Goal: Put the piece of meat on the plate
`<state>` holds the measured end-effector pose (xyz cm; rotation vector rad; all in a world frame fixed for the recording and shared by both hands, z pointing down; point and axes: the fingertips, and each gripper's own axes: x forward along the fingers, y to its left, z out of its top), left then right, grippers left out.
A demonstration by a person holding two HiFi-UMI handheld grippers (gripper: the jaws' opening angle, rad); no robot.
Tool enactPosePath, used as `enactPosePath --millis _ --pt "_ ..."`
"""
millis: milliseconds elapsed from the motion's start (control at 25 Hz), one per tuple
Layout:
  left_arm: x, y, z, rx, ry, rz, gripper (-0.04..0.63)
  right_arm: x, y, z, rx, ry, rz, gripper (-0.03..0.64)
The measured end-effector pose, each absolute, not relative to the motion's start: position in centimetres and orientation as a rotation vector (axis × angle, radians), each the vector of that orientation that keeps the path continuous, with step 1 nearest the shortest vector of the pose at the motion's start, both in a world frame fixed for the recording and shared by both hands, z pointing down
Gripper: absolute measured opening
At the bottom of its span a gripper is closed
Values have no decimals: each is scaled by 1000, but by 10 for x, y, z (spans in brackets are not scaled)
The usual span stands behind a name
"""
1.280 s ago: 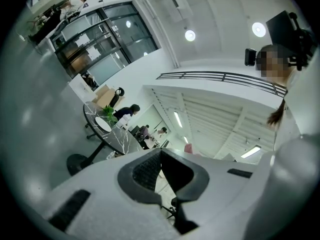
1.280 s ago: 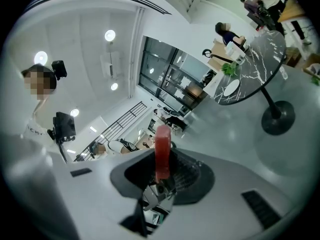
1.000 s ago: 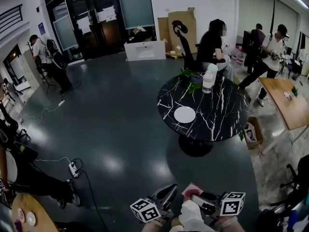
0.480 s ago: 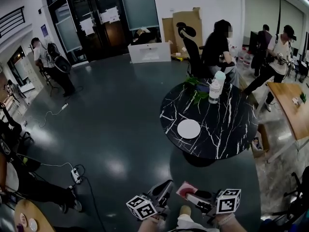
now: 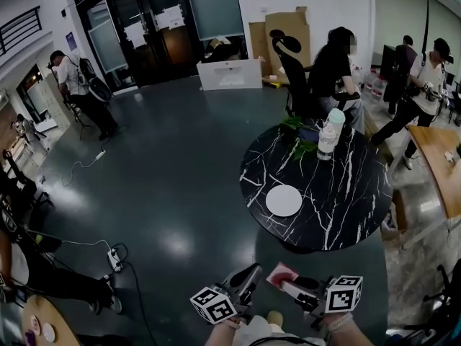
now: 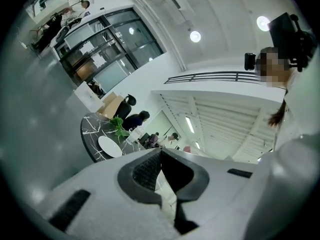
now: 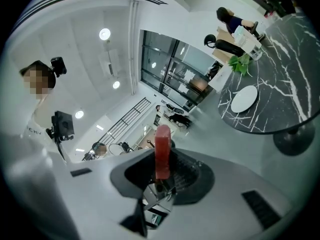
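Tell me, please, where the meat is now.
Head view, bottom centre: the piece of meat sits clamped in the right claw, short of the round table.

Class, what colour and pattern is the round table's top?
The table top is black with white veins, clearest in the head view.

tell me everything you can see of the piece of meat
The piece of meat is a thin, flat, pinkish-red slab. The right gripper holds it edge-on between its jaws, one end sticking out past the tips. It hangs in the air over the dark floor, short of the table and its white plate.
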<state>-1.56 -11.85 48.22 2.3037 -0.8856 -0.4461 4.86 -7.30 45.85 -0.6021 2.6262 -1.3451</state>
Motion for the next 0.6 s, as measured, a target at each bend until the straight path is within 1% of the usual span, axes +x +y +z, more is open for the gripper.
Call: enactPosePath --millis 320,600 --pt "2 -138 498 2268 -875 -407 9 62 -91 467 -621 2622 -1347 86" --pt "19 -193 517 2250 -826 -386 9 83 -141 491 -720 2575 -1406 86"
